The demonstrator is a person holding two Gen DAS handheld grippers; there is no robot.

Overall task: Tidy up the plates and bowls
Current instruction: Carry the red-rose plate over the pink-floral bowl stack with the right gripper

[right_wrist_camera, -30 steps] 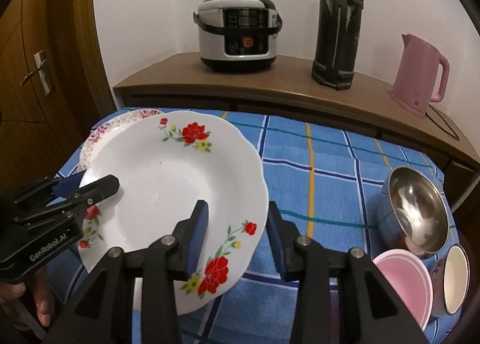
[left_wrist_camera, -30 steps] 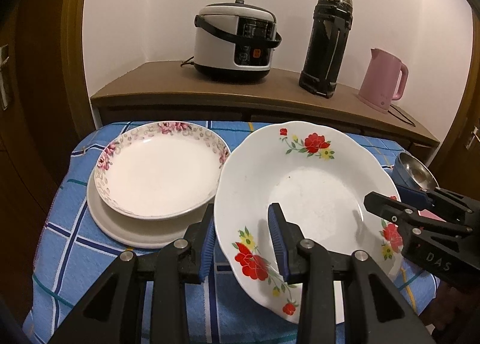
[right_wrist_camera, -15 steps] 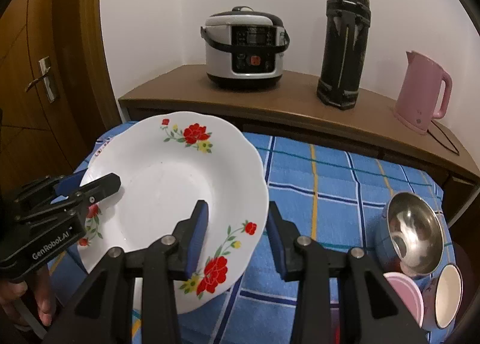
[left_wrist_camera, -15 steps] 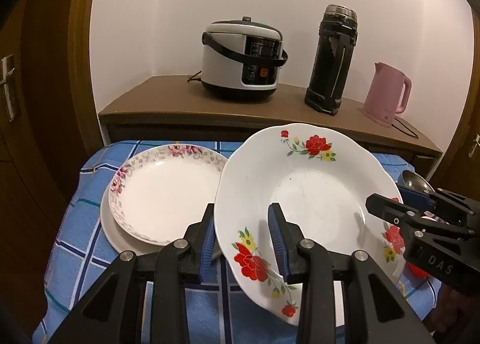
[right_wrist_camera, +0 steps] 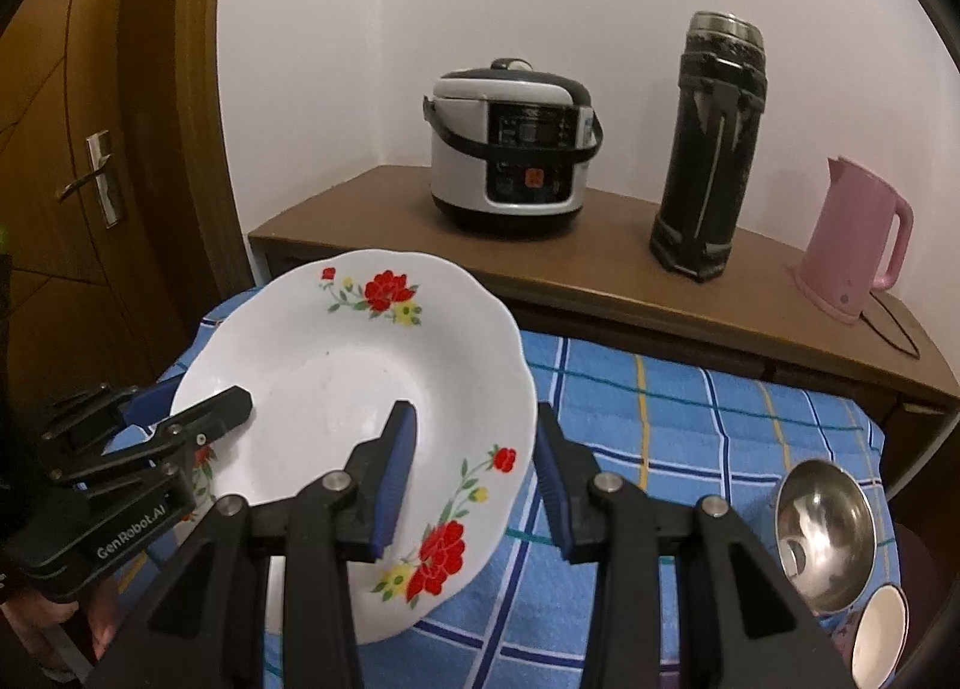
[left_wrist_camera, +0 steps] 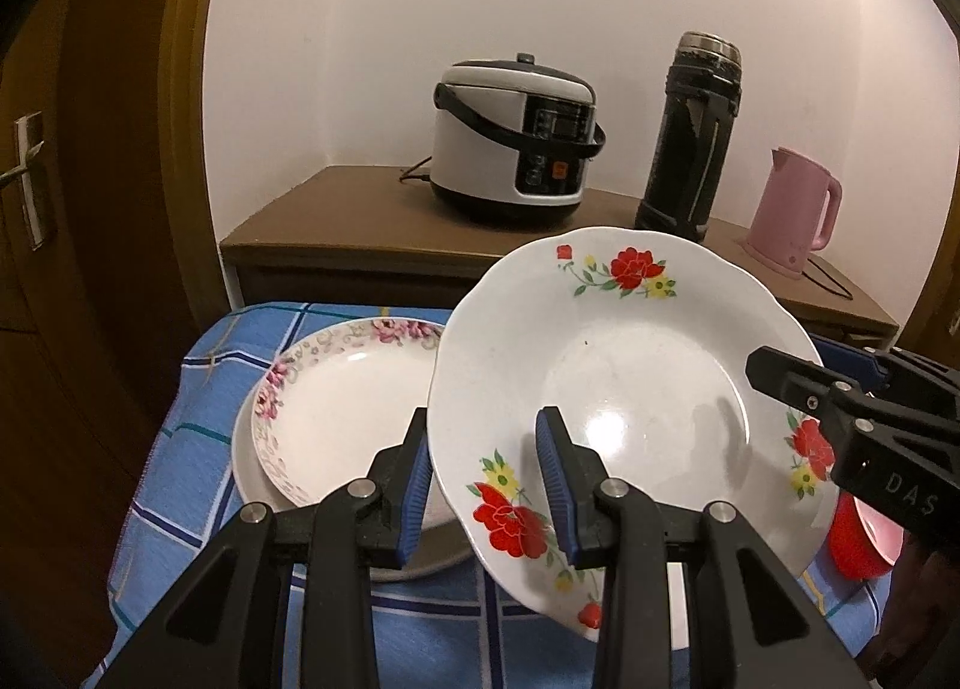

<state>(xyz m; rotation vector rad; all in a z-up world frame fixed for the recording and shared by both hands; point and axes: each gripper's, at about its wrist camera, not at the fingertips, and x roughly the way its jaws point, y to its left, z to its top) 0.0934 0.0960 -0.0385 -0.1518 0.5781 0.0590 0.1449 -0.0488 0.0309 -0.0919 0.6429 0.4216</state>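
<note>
A big white plate with red flowers (left_wrist_camera: 630, 389) hangs tilted above the blue checked tablecloth (right_wrist_camera: 690, 449), held from both sides. My left gripper (left_wrist_camera: 486, 485) is shut on its near left rim. My right gripper (right_wrist_camera: 474, 473) is shut on its near right rim (right_wrist_camera: 504, 437). Each gripper also shows in the other's view: the right gripper (left_wrist_camera: 798, 365) at the plate's right edge, the left gripper (right_wrist_camera: 192, 401) at its left edge. To the plate's left, a pink-flowered plate (left_wrist_camera: 348, 407) rests on a plain white plate (left_wrist_camera: 246, 467).
A steel bowl (right_wrist_camera: 822, 533) and a white cup (right_wrist_camera: 879, 635) stand at the table's right end, with a red bowl (left_wrist_camera: 864, 545) below the plate's right side. Behind the table, a wooden sideboard (right_wrist_camera: 600, 263) carries a rice cooker (right_wrist_camera: 510, 149), black thermos (right_wrist_camera: 708, 149) and pink kettle (right_wrist_camera: 858, 245).
Both grippers have risen together with the flowered plate. The table and the stacked plates now sit lower and farther off in both views.
</note>
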